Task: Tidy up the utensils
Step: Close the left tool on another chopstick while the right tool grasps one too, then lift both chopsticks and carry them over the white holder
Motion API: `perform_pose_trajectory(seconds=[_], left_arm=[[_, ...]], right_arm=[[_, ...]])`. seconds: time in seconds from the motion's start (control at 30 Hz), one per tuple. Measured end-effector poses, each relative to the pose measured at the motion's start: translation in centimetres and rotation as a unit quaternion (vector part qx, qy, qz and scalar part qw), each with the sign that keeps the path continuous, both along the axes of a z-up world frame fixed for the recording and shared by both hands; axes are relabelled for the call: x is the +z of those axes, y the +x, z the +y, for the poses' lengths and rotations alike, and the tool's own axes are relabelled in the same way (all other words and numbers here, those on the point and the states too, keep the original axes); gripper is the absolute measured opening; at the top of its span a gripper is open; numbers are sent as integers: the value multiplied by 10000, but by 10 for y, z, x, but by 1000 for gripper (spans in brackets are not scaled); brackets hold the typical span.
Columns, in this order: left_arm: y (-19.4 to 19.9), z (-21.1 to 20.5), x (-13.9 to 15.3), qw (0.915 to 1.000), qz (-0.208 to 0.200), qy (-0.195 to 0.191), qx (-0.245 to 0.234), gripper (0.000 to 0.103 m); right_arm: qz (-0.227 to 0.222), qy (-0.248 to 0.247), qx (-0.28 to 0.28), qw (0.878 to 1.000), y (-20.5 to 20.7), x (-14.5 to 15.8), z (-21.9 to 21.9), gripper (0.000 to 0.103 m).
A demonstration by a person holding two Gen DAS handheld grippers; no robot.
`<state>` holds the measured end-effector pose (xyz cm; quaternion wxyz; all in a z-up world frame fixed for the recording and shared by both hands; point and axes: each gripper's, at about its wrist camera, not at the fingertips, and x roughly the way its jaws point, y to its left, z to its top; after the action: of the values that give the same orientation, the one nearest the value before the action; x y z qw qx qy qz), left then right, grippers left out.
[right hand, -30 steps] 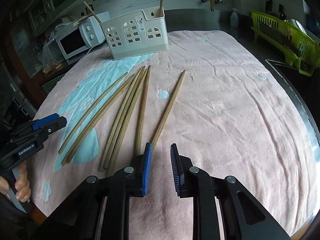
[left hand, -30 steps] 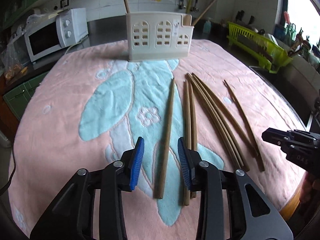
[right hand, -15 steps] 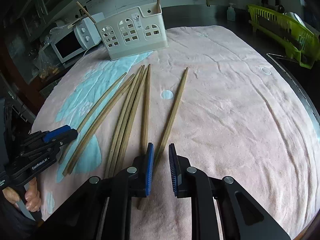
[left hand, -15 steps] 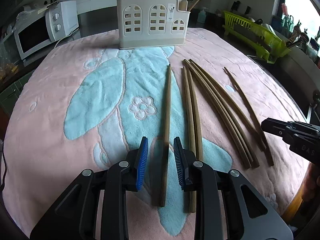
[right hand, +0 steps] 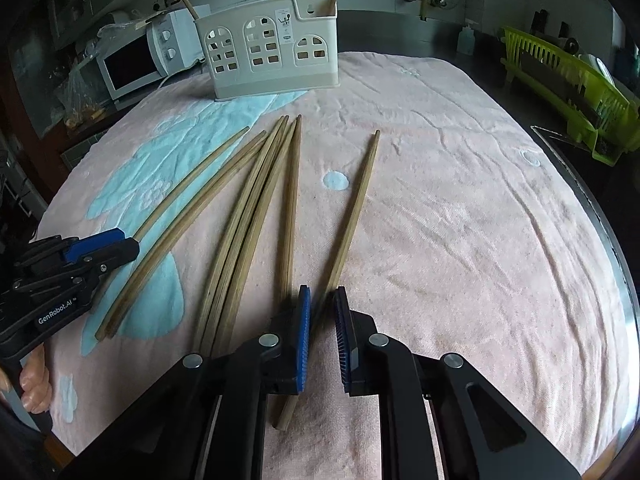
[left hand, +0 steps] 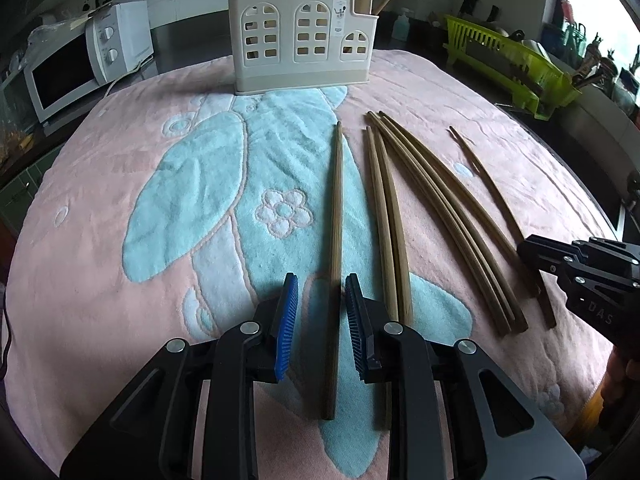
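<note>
Seven chopsticks lie loose on the pink towel [left hand: 100, 240] in front of the cream utensil holder [left hand: 302, 38], their tips fanned toward it, presumably laid out so that each can be taken singly and dropped in with the two sticks already standing there. The leftmost chopstick [left hand: 335, 240] lies apart from the others, its length pointing at the holder, which leaves room for fingers on both sides. The left gripper [left hand: 318, 328] is held low and level over its near end, jaws open and straddling it, the right pad perhaps touching the wood, though the fisheye makes that hard to judge. The right gripper [right hand: 321, 334] is posed the same way at the opposite edge of the fan, over the rightmost chopstick [right hand: 352, 224], farthest from the holder's left end; its jaws are narrowly parted around the stick, not clamped.
</note>
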<state>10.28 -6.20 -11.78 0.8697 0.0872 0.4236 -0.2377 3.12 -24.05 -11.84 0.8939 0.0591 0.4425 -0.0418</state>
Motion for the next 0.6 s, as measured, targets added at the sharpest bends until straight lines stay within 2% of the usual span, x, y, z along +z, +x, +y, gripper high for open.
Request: perform_pose_trajectory(seconds=[0.03, 0.1, 0.2, 0.47, 0.6], left_arm=[[-1, 0, 0, 10000, -18, 39, 1, 19], [-2, -2, 0, 10000, 30, 13, -64, 8], [-5, -6, -1, 9998, -79, 156, -80, 8], [-5, -7, -1, 9999, -49, 142, 1, 8], [-6, -6, 2, 10000, 13, 7, 12, 5]], right_arm=[[-1, -24, 7, 10000, 0, 0, 0, 12], [-6, -26, 13, 10000, -1, 0, 0, 11], [-5, -15, 17, 10000, -2, 0, -2, 11], [-48, -76, 89, 9999, -5, 0, -1, 10], [-74, -100, 60, 9999, -8, 4, -6, 8]])
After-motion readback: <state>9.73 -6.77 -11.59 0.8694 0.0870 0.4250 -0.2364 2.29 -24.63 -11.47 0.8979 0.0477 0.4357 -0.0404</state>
